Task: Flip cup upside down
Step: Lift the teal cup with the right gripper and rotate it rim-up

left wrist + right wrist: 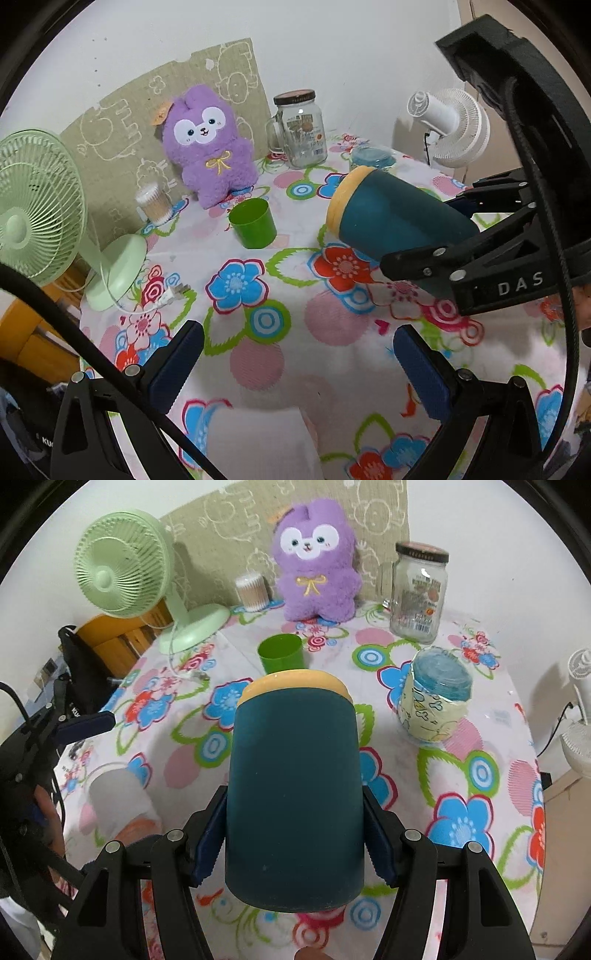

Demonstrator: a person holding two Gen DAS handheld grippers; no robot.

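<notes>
A dark teal cup (295, 782) with a yellow band (295, 683) at its far end is clamped by its sides near the other end in my right gripper (295, 843). In the left wrist view the cup (399, 221) hangs above the floral tablecloth, lying almost on its side with the yellow band (341, 203) pointing left and slightly up, and the right gripper (443, 232) holds it from the right. My left gripper (299, 369) is open low over the cloth, left of the cup, with nothing between its blue pads (177, 365).
On the table stand a green cup (253, 223), a purple plush (210, 147), a glass jar mug (301, 129), a cotton-swab tub (153, 203), a green fan (40, 206) and an upturned blue-tinted glass (439, 701). A blurred white object (262, 443) sits under the left gripper.
</notes>
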